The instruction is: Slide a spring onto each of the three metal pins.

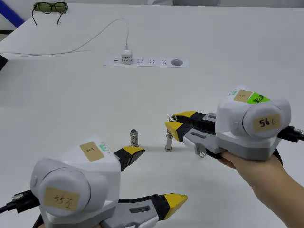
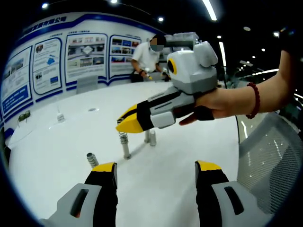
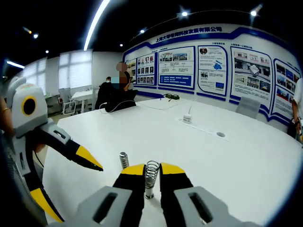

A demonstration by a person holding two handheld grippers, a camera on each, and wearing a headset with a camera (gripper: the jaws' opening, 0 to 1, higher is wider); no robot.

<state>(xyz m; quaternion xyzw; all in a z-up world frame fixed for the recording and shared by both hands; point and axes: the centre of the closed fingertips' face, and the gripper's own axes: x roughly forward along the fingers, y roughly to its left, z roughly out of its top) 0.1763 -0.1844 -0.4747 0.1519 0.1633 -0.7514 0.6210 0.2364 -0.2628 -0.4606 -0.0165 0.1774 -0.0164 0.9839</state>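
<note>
Fingers [image 3: 134, 176] of right gripper [image 3: 152, 169] pinch the spring [image 3: 151, 175] by its sides over a pin [image 3: 149, 193], left gripper [image 2: 156, 166] spread wide; spring likely light, squashy, so hold gently mid-coil.

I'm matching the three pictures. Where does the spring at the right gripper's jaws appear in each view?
Head view: spring at centre, at the tips of the right gripper.
Left gripper view: left of centre, under a yellow tip.
Right gripper view: bottom centre, between the jaws.
Shared landmark: the neighbouring sprung pin.
</note>
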